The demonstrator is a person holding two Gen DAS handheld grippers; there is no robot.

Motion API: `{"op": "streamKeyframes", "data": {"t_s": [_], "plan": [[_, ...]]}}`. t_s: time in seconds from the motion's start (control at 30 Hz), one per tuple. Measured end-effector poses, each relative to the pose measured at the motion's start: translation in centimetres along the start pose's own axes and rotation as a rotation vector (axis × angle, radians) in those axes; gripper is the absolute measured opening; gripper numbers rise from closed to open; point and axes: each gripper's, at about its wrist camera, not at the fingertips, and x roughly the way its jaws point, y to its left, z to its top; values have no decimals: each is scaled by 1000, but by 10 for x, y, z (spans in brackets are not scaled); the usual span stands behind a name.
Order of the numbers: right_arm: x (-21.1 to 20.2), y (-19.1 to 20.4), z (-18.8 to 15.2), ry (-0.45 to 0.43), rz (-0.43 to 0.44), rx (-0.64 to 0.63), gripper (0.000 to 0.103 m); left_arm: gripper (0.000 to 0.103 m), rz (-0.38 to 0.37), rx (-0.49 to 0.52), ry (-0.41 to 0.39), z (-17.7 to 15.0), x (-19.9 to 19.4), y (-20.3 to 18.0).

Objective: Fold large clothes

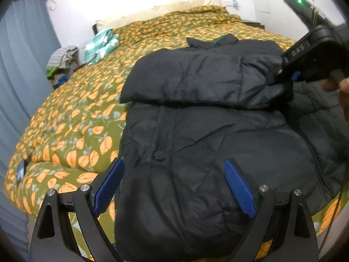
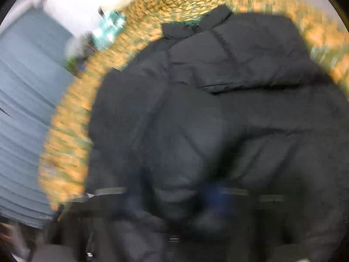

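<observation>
A large black puffer jacket (image 1: 207,131) lies front-up on the bed, collar at the far end, one sleeve folded across its chest. My left gripper (image 1: 174,183) is open and empty, its blue pads either side of the jacket's near hem. My right gripper (image 1: 285,80) shows at the right of the left wrist view, shut on a bunch of the jacket's right sleeve fabric. The right wrist view is heavily motion-blurred; it shows the jacket (image 2: 207,120) filling the frame and my right gripper (image 2: 181,194) as blurred dark-blue fingers over the fabric.
The bed is covered by a green quilt with orange leaves (image 1: 72,135). A teal-and-white cloth (image 1: 100,43) and a pile of clothes (image 1: 63,63) lie at the bed's far left. Grey curtains (image 1: 19,69) hang on the left. A small dark object (image 1: 21,170) lies on the quilt.
</observation>
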Motion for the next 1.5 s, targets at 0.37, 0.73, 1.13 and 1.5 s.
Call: {"op": "streamKeyframes", "data": {"t_s": [0.37, 0.73, 1.13, 1.5], "plan": [[-99, 35, 130, -377, -27, -246, 7, 93, -25, -41, -7, 0, 0, 5], [-71, -119, 132, -295, -211, -27, 7, 93, -51, -34, 26, 3, 8, 6], [-34, -135, 85, -220, -305, -76, 68, 95, -121, -88, 50, 84, 38, 36], [-25, -90, 96, -255, -78, -230, 68, 94, -124, -216, 171, 203, 205, 21]]}}
